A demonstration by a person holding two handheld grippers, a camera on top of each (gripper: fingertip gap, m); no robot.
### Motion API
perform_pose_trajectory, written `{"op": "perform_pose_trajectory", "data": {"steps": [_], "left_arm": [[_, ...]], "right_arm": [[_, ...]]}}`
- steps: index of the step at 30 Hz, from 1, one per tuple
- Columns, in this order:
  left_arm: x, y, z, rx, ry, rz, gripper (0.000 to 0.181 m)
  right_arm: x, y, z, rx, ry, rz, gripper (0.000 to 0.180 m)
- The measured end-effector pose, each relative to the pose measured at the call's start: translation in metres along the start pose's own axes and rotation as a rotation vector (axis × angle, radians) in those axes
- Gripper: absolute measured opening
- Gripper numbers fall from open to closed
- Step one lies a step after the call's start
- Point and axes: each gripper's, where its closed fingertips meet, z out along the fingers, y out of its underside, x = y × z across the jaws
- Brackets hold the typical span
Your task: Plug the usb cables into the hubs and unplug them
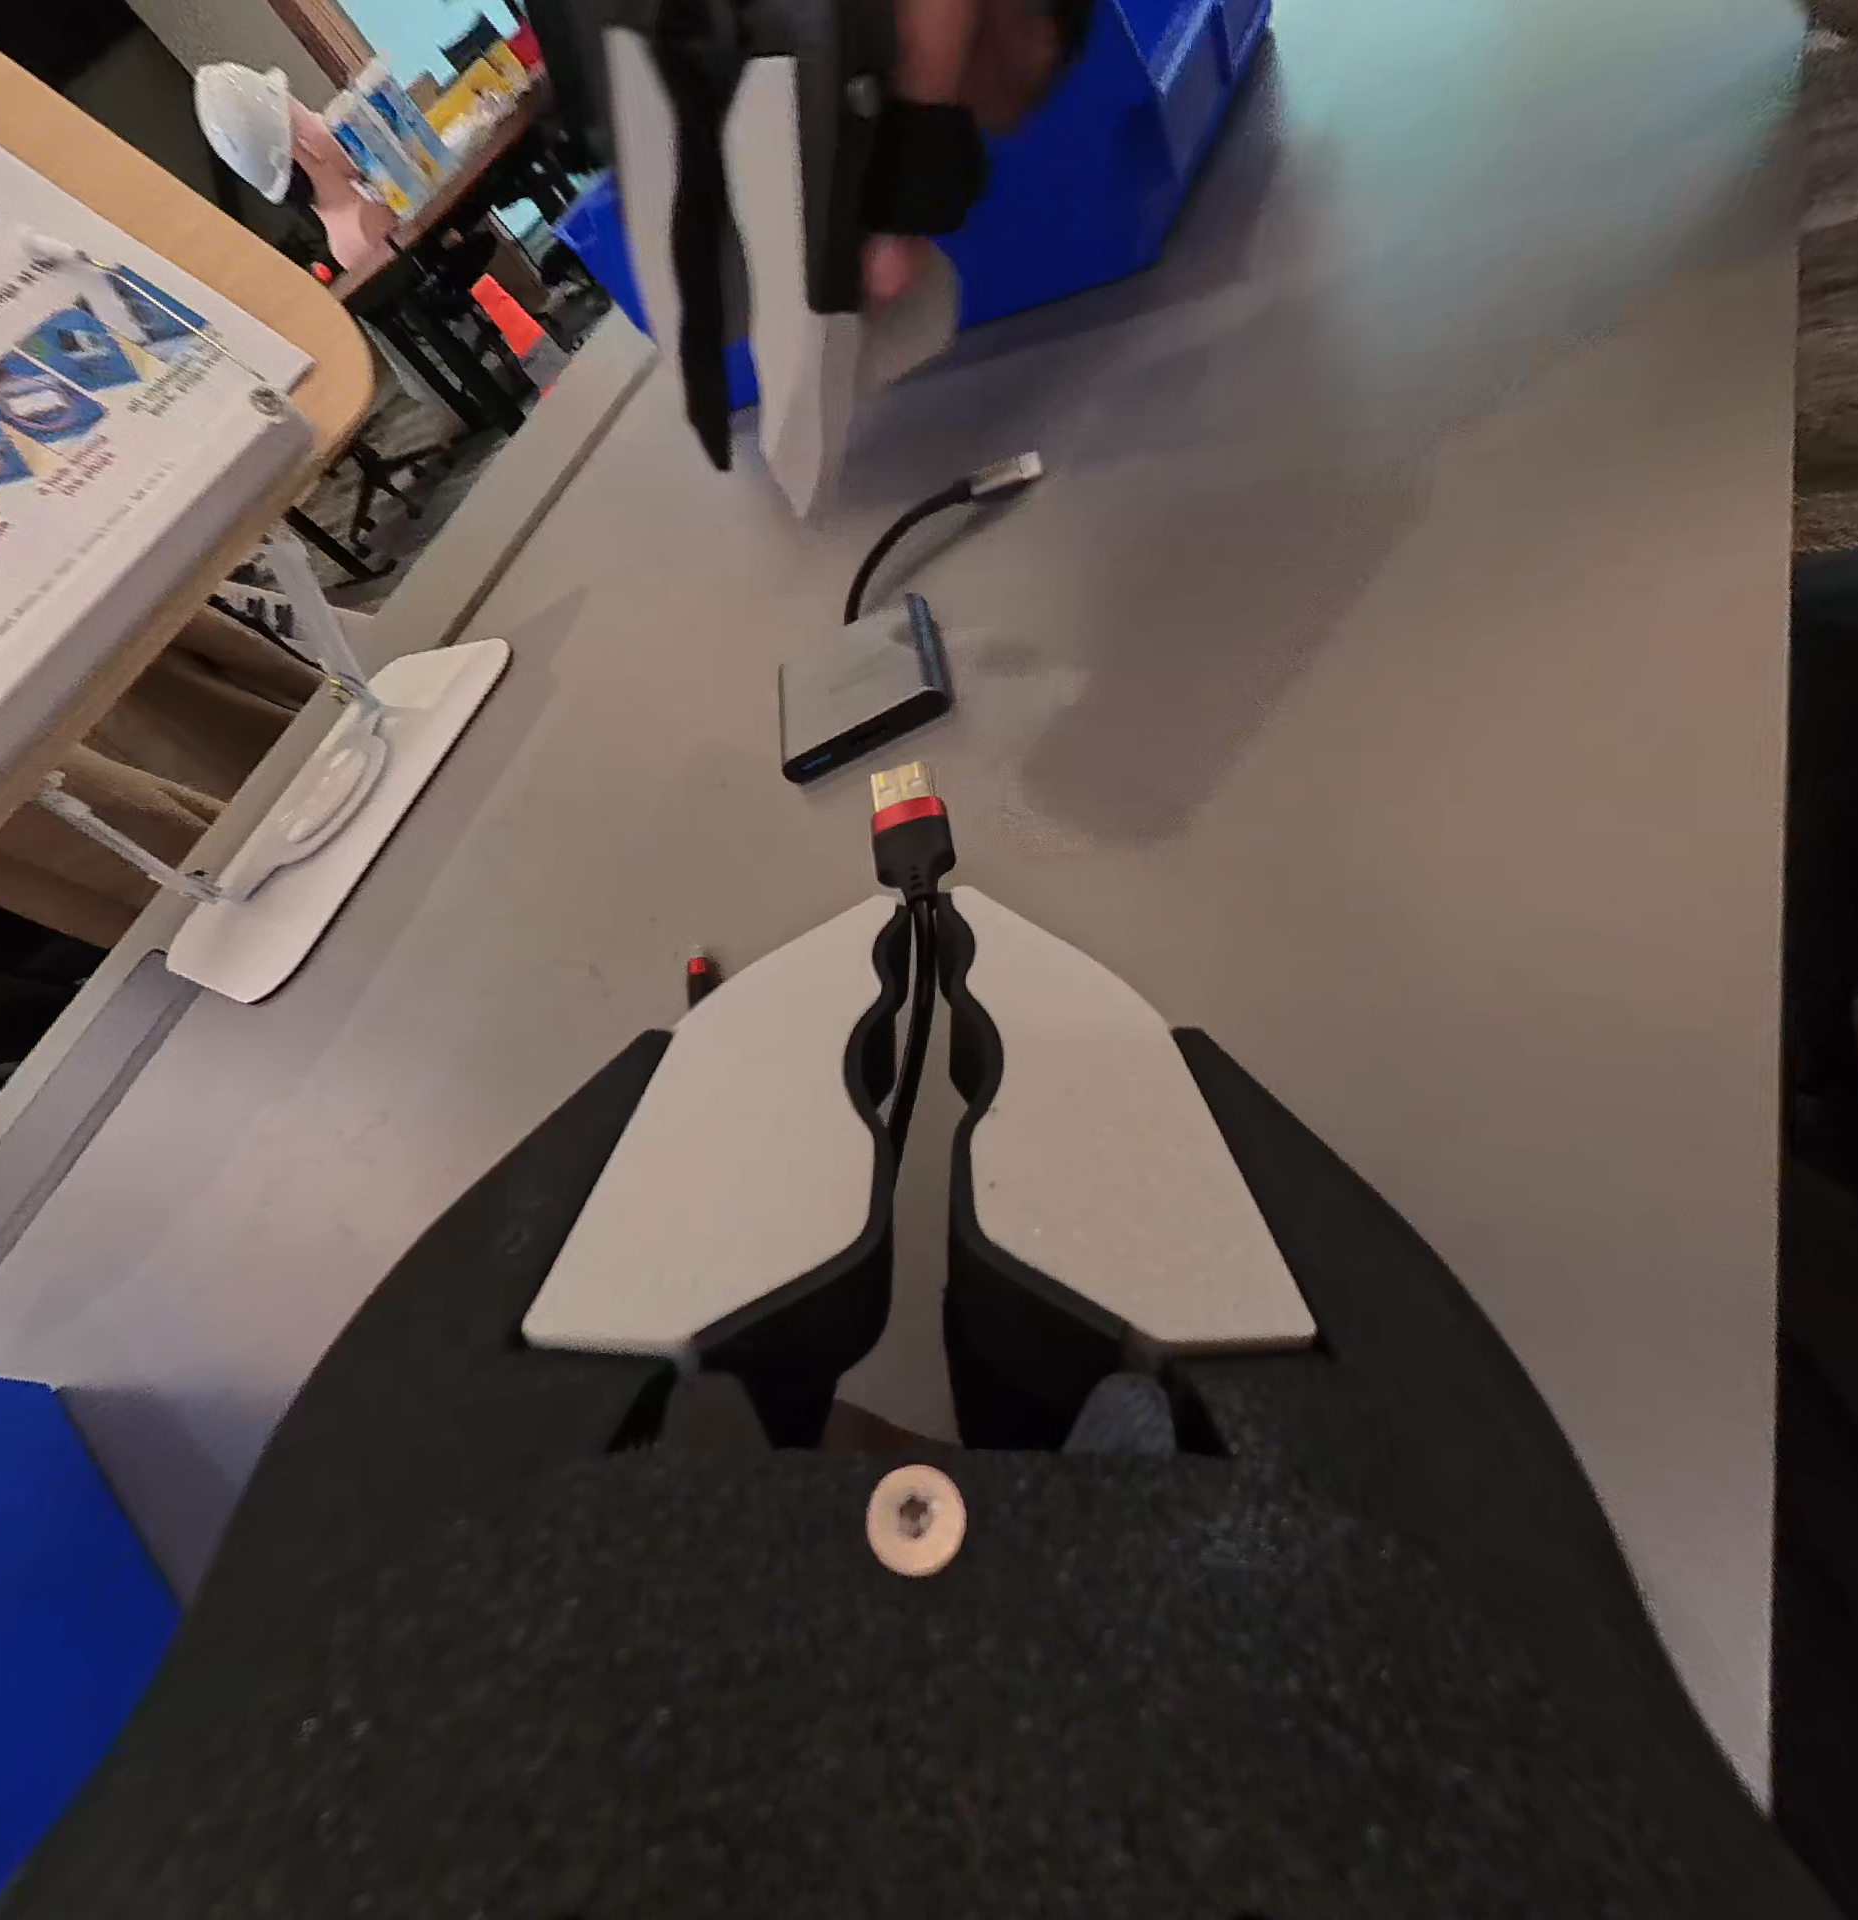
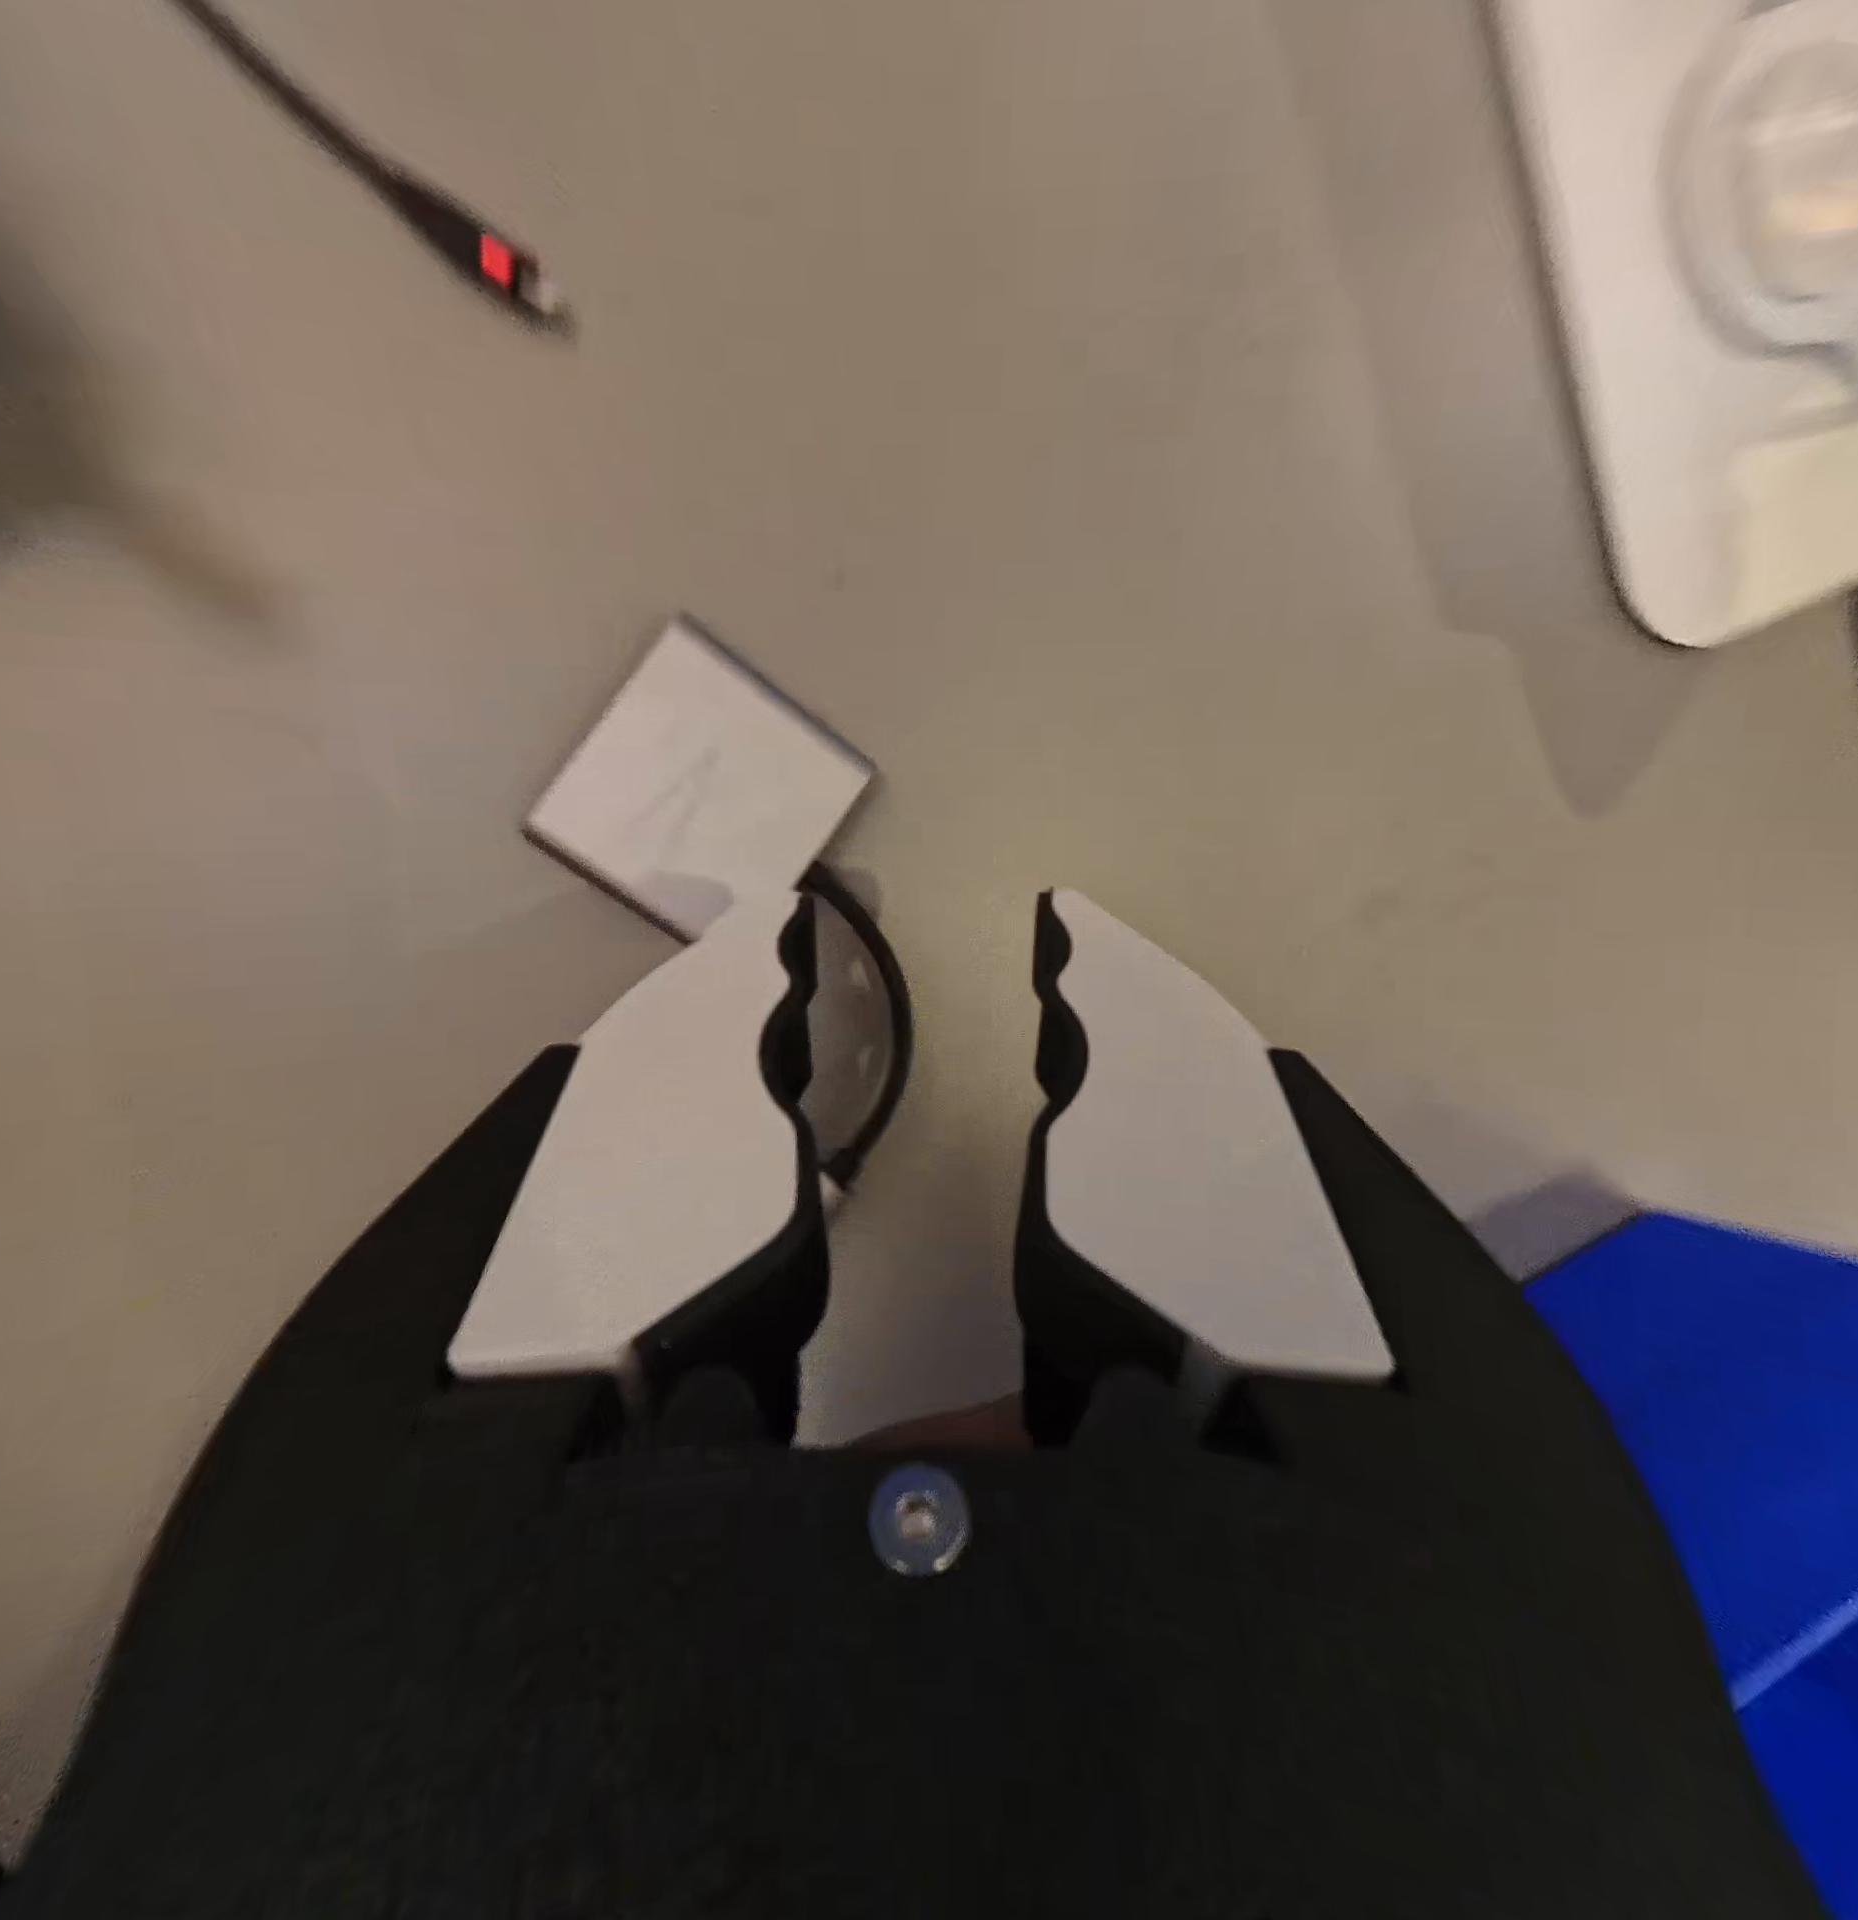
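Observation:
My left gripper [image 1: 923,896] is shut on a black USB cable; its red-banded gold plug [image 1: 907,805] sticks out past the fingertips, a short gap from the port side of the grey hub [image 1: 863,698]. The hub lies flat on the grey table [image 1: 1320,1039], its short black lead ending in a loose connector [image 1: 1003,480]. A second red plug end [image 1: 699,977] lies beside my left finger. My right gripper [image 2: 925,914] is open and empty above the hub [image 2: 696,779] and its lead [image 2: 892,1023]. A red-banded plug [image 2: 499,260] lies beyond; which end, I cannot tell.
A white document stand with a clear foot [image 1: 353,800] sits at the table's left edge and shows in the right wrist view [image 2: 1735,312]. A blue bin [image 1: 1091,156] stands behind the hub, near my right gripper [image 1: 790,343]. Another blue bin [image 1: 42,1621] is near left. The grippers' ends are close to 20 cm from one another. To the grey hub [image 1: 863,698]: right tips about 5 cm, left tips about 12 cm. My right wrist view [image 2: 626,772] looks at it from another angle. Between my left fingertips and the red-banded plug [image 2: 499,260] there is roughly 11 cm.

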Motion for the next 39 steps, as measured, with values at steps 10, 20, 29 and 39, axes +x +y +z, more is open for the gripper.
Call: {"op": "perform_pose_trajectory", "data": {"steps": [10,20,29,39], "left_arm": [[0.006,-0.005,0.003,0.017,0.018,0.049,0.004],[-0.014,0.010,0.006,-0.087,-0.053,0.032,0.004],[-0.035,0.006,0.023,-0.128,0.001,-0.129,0.003],[-0.029,0.008,0.033,-0.146,-0.015,-0.085,0.003]], "right_arm": [[-0.050,-0.001,0.012,0.210,0.281,0.476,0.072],[-0.056,0.001,0.043,0.183,0.101,0.528,0.057],[-0.064,-0.021,0.013,0.383,0.195,0.331,0.056],[-0.083,-0.032,0.012,0.407,0.030,0.407,0.056]]}}
